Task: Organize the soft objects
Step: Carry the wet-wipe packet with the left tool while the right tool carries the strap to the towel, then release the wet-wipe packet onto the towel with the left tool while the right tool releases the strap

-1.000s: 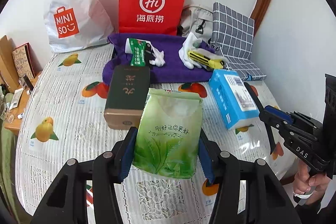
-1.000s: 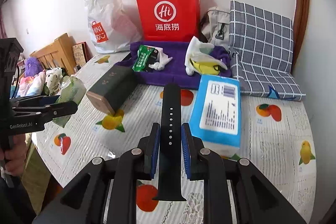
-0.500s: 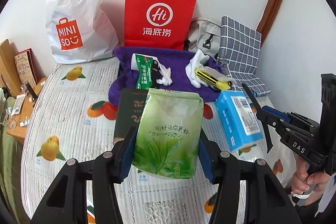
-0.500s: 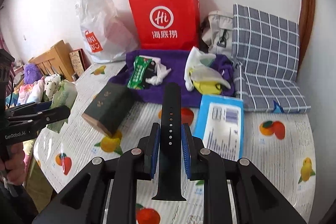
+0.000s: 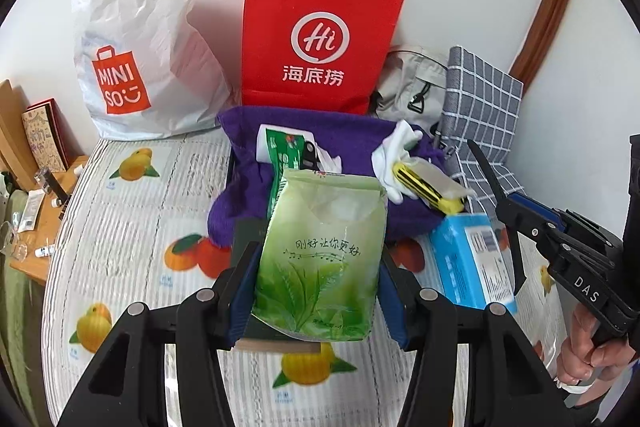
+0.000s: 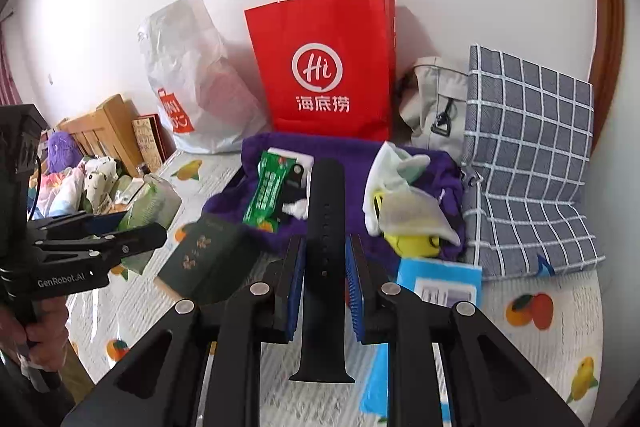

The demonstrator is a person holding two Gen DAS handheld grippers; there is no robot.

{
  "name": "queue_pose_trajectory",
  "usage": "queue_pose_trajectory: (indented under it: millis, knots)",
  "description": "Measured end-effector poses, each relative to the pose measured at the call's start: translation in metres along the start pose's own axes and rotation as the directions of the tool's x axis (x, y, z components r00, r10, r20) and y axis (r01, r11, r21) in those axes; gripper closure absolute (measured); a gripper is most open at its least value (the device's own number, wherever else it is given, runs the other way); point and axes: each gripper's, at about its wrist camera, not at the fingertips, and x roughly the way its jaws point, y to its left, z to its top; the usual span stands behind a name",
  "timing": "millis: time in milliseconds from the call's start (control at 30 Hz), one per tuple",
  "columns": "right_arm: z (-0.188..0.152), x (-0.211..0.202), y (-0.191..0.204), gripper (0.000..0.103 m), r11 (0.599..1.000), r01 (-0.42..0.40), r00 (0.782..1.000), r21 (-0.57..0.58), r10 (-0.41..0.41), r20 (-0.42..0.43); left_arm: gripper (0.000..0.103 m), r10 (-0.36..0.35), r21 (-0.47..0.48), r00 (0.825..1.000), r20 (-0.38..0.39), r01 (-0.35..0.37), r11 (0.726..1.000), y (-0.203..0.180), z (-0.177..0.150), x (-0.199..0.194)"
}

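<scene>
My left gripper (image 5: 318, 291) is shut on a green tissue pack (image 5: 320, 255) and holds it above the table, in front of the purple towel (image 5: 340, 135). My right gripper (image 6: 326, 275) is shut on a black watch strap (image 6: 324, 247), held upright above the table; this gripper also shows at the right of the left wrist view (image 5: 540, 227). The towel (image 6: 352, 155) carries a green wipes packet (image 6: 266, 193), white gloves (image 6: 394, 163) and a yellow item (image 6: 412, 241). The tissue pack also shows at the left of the right wrist view (image 6: 150, 203).
A red paper bag (image 5: 320, 43) and a white Miniso bag (image 5: 136, 39) stand against the wall. A dark green box (image 6: 204, 259) and a blue box (image 5: 472, 259) lie on the fruit-print tablecloth (image 5: 120, 227). A grey checked cushion (image 6: 528, 155) and grey bag (image 6: 432, 103) sit at right.
Both grippers have moved forward and up toward the towel and bags, carrying the tissue pack and the strap. The green box now lies under the tissue pack in the left view.
</scene>
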Motion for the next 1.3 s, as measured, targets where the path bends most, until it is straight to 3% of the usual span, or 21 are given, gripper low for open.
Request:
queue_pose_trajectory:
  millis: [333, 767, 1033, 1300]
  knots:
    - [0.043, 0.033, -0.017, 0.082, 1.000, -0.014, 1.000, 0.014, 0.014, 0.019, 0.051, 0.017, -0.011, 1.000, -0.011, -0.017, 1.000, 0.005, 0.041, 0.032]
    - [0.084, 0.094, -0.030, 0.082, 0.994, -0.095, 0.995, 0.051, 0.094, 0.016, 0.051, 0.011, -0.059, 0.999, -0.047, -0.014, 0.998, 0.022, 0.088, 0.090]
    - [0.066, 0.155, -0.038, 0.082, 0.994, -0.091, 0.989, 0.063, 0.098, -0.110, 0.051, 0.027, -0.049, 0.996, -0.085, -0.031, 0.998, 0.037, 0.091, 0.126]
    - [0.048, 0.199, -0.034, 0.082, 0.994, -0.087, 0.966, 0.060, 0.099, -0.240, 0.051, 0.050, -0.059, 0.988, -0.146, -0.059, 0.997, 0.056, 0.091, 0.145]
